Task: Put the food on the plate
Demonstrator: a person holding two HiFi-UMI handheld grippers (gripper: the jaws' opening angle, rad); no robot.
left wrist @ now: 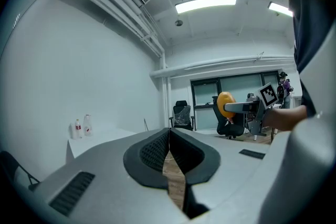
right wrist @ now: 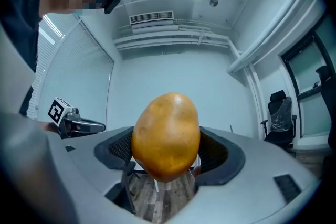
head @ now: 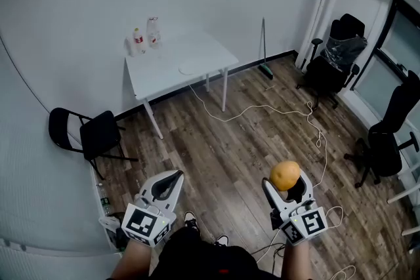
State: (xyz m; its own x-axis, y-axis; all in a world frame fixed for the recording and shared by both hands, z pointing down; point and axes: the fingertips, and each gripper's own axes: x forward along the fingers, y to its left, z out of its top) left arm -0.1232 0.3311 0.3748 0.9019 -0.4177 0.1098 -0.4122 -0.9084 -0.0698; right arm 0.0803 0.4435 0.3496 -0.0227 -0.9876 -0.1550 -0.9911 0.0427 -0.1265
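Observation:
An orange-yellow, egg-shaped food item sits in my right gripper, whose jaws are shut on it; it fills the middle of the right gripper view and shows far off in the left gripper view. My left gripper is low at the left, jaws shut with nothing between them. A white plate lies on the white table far ahead across the floor. Both grippers are held near my body, well away from the table.
Two bottles stand at the table's back left corner. A black folding chair is left of the table. Office chairs stand at the right, and a white cable trails over the wood floor.

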